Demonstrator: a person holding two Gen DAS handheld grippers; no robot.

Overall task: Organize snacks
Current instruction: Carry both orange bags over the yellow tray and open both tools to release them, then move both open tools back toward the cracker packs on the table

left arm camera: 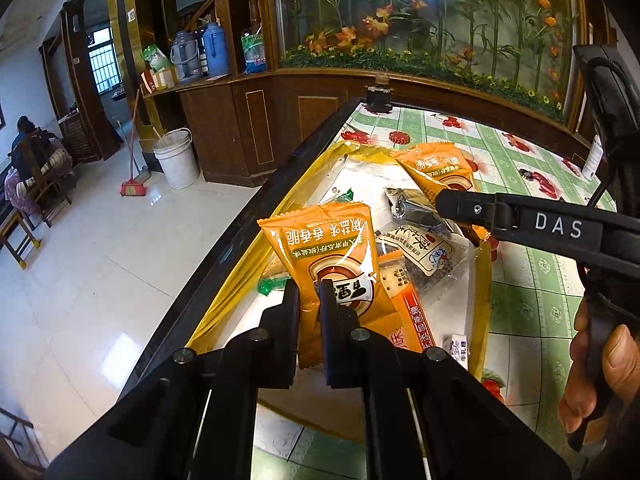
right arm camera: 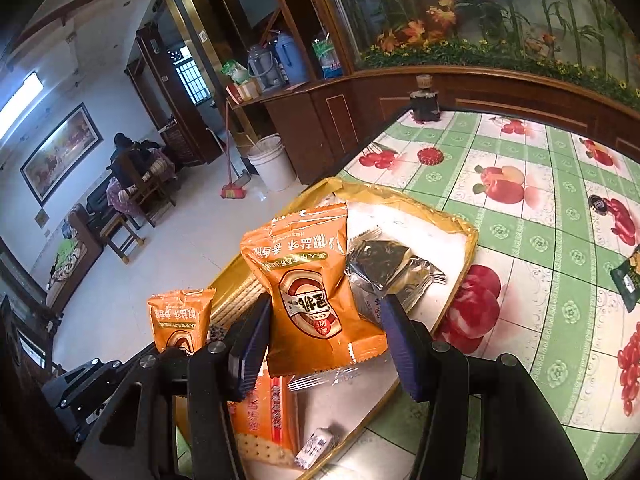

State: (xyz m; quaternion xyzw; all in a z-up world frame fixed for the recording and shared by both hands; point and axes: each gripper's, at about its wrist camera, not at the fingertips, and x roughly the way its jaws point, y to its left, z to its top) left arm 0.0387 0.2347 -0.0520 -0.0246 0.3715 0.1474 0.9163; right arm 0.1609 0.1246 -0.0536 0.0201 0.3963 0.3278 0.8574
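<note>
A gold-rimmed tray [left arm camera: 236, 276] [right arm camera: 472, 236] at the table's left edge holds several snacks. My left gripper [left arm camera: 306, 292] is shut on an orange snack packet [left arm camera: 324, 248] and holds it upright above the tray; the packet also shows small in the right wrist view [right arm camera: 180, 316]. My right gripper [right arm camera: 324, 340] is open, its jaws either side of a second orange packet [right arm camera: 308, 280] that stands in the tray [left arm camera: 436, 172]. A silver foil packet [right arm camera: 384, 268] [left arm camera: 416, 208] lies just behind it. The right gripper shows from the side in the left wrist view [left arm camera: 456, 204].
The table has a green fruit-print cloth [right arm camera: 540, 216]. A dark jar [right arm camera: 425, 100] stands at its far corner, and a dark packet [right arm camera: 628, 280] lies at the right. A small white candy [right arm camera: 316, 446] and a cracker pack [right arm camera: 260, 432] lie in the tray's near end. The floor drops away left.
</note>
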